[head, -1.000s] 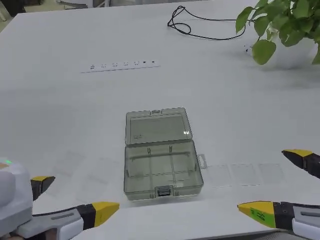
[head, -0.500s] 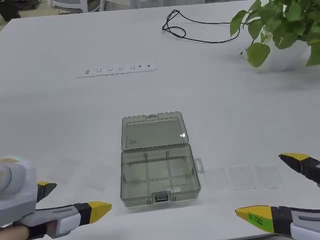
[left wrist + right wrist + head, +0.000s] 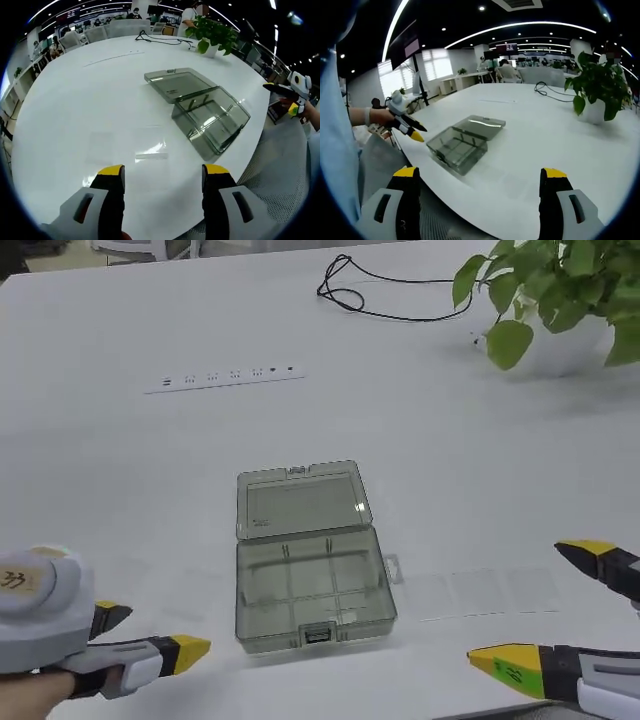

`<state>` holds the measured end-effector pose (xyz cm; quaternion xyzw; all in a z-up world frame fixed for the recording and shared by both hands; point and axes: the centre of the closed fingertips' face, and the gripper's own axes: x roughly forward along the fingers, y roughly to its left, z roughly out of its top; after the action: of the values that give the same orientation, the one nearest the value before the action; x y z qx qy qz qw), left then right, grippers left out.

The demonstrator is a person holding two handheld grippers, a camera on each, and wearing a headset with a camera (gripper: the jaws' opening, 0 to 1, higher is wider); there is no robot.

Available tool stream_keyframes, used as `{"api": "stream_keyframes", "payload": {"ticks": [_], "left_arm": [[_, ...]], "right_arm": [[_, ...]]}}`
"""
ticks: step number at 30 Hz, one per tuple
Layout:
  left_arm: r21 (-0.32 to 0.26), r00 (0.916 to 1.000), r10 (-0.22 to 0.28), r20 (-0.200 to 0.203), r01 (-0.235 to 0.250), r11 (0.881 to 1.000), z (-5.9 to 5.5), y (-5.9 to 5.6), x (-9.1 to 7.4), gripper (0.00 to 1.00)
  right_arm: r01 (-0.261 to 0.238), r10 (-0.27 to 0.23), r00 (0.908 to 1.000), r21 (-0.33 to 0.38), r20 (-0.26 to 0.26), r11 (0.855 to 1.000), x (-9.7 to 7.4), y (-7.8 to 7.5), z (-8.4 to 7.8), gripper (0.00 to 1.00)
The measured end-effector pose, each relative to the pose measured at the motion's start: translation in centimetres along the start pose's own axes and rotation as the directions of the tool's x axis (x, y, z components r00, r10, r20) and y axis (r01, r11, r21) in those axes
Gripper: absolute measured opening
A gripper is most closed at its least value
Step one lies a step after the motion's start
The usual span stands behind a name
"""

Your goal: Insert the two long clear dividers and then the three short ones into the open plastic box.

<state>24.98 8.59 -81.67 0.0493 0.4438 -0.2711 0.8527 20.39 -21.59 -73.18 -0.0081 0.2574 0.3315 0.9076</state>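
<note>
Both grippers are empty with jaws wide apart. The left gripper point(image 3: 158, 632) and right gripper point(image 3: 532, 602) hang low at our edge of the table point(image 3: 450, 440). The open plastic box point(image 3: 312, 585) sits ahead of them and between them, with its lid point(image 3: 300, 498) folded flat on the far side.

Three short dividers point(image 3: 478, 590) lie flat in a row just ahead of the right gripper, beside the box's right wall. The long dividers point(image 3: 150, 145), faint clear sheets, lie just ahead of the left gripper's jaws.

We read this as staging: longs in the left gripper's reach, shorts in the right's, box centred so either can feed it. The wide jaws suit an edge pick.

The box interior shows rib lines, and we cannot tell slots from fitted parts. We judge the task as not yet started, with a long divider going in first.

Risk: the thin clear sheets lie flat on the table, so they are hard to see and hard to get a jaw under.
</note>
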Motion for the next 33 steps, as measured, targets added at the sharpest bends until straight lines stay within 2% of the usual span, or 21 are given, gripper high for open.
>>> {"api": "stream_keyframes", "payload": {"ticks": [4, 6, 8, 12, 19, 24, 27, 29, 33], "left_arm": [[-0.001, 0.9998, 0.006, -0.019, -0.006, 1.0, -0.3, 0.5, 0.6, 0.53], [-0.011, 0.9994, 0.006, -0.034, -0.006, 1.0, -0.6, 0.5, 0.8, 0.52], [0.01, 0.998, 0.031, -0.055, -0.031, 0.999, -1.1, 0.9, 1.0, 0.51], [0.008, 0.9959, 0.028, -0.086, -0.027, 1.0, -1.8, 1.0, 1.3, 0.48], [0.014, 0.9949, 0.043, -0.092, -0.042, 0.999, -1.8, 1.1, 1.5, 0.42], [0.062, 0.9909, 0.077, -0.11, -0.07, 0.996, -1.7, 1.3, 1.7, 0.45], [0.087, 0.9892, 0.089, -0.116, -0.079, 0.993, -1.8, 1.1, 1.9, 0.42], [0.111, 0.9857, 0.117, -0.121, -0.104, 0.988, -1.8, 1.5, 1.9, 0.4], [0.107, 0.9833, 0.131, -0.127, -0.118, 0.987, -1.8, 1.5, 1.9, 0.39]], "right_arm": [[0.002, -0.002, 1.0, -0.005, -0.006, 1.0, -0.1, 0.0, -0.2, 1.0], [0.0, 0.0, 1.0, -0.001, -0.005, 1.0, -0.1, 0.1, -0.3, 1.0], [0.004, -0.004, 1.0, -0.001, -0.005, 1.0, -0.2, 0.1, -0.4, 1.0], [0.006, -0.006, 1.0, 0.004, -0.004, 1.0, -0.2, 0.2, -0.5, 1.0], [0.006, -0.006, 1.0, 0.006, -0.002, 1.0, -0.3, 0.3, -0.5, 1.0], [0.002, -0.002, 1.0, 0.007, -0.002, 1.0, -0.1, 0.4, -0.4, 1.0], [0.0, 0.0, 1.0, 0.008, 0.002, 1.0, -0.1, 0.5, -0.3, 1.0], [-0.001, 0.001, 1.0, 0.007, 0.002, 1.0, -0.1, 0.5, -0.3, 1.0], [-0.003, 0.003, 1.0, 0.007, 0.001, 1.0, 0.0, 0.5, -0.4, 1.0]]}}
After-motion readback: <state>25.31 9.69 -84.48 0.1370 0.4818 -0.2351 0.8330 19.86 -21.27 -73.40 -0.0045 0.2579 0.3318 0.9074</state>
